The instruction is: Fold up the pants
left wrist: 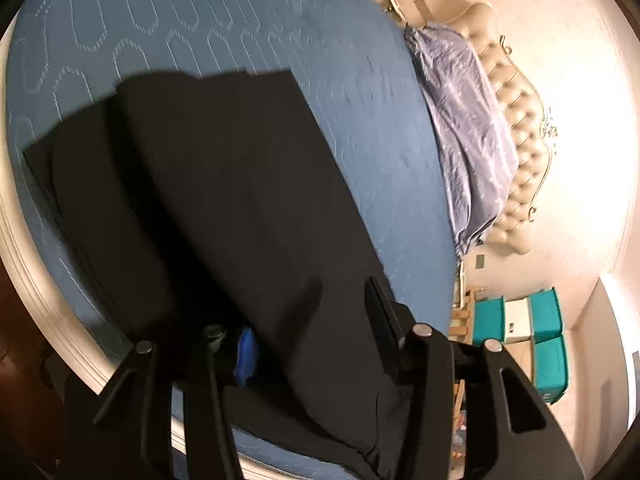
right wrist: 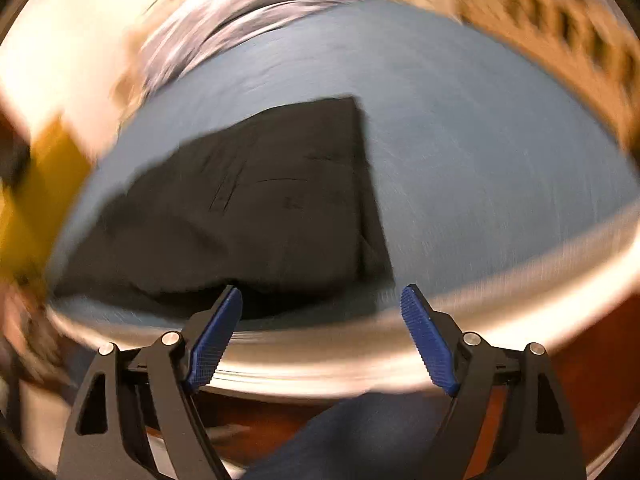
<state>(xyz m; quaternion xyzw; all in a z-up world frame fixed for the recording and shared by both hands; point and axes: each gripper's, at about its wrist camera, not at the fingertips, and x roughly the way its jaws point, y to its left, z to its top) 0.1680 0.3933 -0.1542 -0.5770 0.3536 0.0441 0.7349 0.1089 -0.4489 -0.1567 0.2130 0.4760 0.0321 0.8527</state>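
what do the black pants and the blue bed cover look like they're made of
Black pants: likely a smooth matte woven cloth; they lie flat with crisp edges and no sheen. Blue bed cover: seemingly quilted fabric, matte, with raised stitched loops across it.

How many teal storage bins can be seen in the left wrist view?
3: one teal bin left of a white box, one right of it, and one below that. Others may be hidden beyond the bed edge.

pants [left wrist: 224, 184] on mattress [left wrist: 240, 20], duvet [left wrist: 460, 120] behind
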